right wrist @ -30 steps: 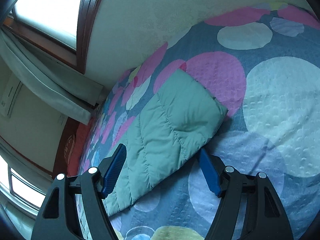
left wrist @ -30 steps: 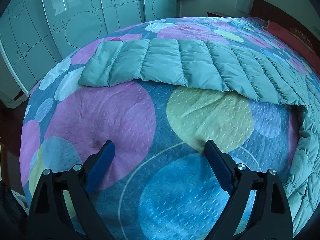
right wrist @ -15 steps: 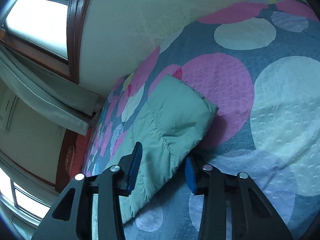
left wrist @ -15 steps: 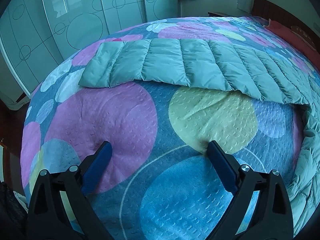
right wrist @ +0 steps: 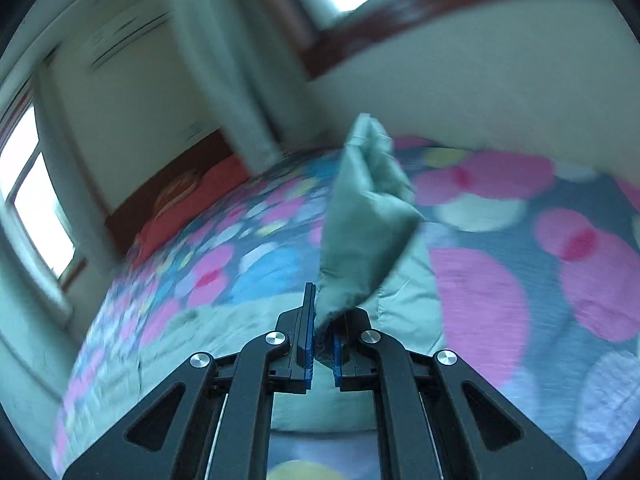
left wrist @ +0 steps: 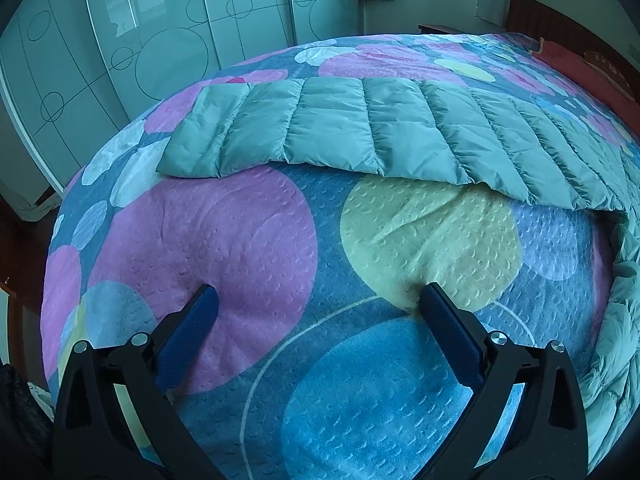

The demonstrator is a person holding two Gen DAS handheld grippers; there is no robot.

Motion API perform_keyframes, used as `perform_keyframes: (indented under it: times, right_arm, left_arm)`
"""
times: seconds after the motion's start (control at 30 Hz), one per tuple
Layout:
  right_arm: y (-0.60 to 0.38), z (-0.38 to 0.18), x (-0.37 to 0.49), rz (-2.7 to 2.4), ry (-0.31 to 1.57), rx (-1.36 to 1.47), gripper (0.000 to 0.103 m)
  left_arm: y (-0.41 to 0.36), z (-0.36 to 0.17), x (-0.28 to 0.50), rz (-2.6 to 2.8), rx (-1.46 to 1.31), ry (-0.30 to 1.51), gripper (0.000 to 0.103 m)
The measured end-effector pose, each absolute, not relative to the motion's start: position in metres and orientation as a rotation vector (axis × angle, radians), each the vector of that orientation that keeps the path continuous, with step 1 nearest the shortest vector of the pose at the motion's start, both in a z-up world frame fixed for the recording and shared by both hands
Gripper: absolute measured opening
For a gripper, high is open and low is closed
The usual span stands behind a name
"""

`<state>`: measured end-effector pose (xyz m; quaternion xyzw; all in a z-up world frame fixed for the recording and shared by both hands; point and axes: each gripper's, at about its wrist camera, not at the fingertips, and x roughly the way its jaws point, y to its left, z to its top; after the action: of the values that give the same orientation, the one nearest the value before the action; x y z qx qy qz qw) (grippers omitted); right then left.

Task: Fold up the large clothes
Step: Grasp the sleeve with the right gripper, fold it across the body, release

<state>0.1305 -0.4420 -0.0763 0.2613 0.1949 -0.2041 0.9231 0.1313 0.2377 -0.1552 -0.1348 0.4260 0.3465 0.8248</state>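
My right gripper (right wrist: 320,340) pinches the jacket (right wrist: 368,216) sleeve, raising it to fold; my left gripper (left wrist: 316,300) waits, fingers spread, over the bed (left wrist: 240,240).

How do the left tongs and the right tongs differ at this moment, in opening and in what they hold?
The left tongs are wide open; the right tongs are shut on a corner of the green quilted jacket. The left tongs hold nothing and hover over the circle-patterned bedspread; the right tongs lift that corner above it. Both have blue pads on black arms.
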Motion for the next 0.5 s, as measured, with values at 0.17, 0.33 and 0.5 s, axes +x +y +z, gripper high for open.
perform_keyframes:
  times: [0.17, 0.33, 0.5]
  right_arm:
    - [-0.348, -0.067, 0.199, -0.212, 0.474, 0.363, 0.007]
    - [-0.257, -0.07, 0.25, -0.027, 0.541, 0.243, 0.006]
    - [-0.179, -0.085, 0.274, 0.122, 0.61, 0.178, 0.006]
  left_arm:
    - [0.237, -0.155, 0.131, 0.736, -0.287, 0.904, 0.101]
    - [0.237, -0.156, 0.131, 0.735, -0.288, 0.901, 0.101]
    - [0.237, -0.157, 0.131, 0.733, -0.292, 0.894, 0.101]
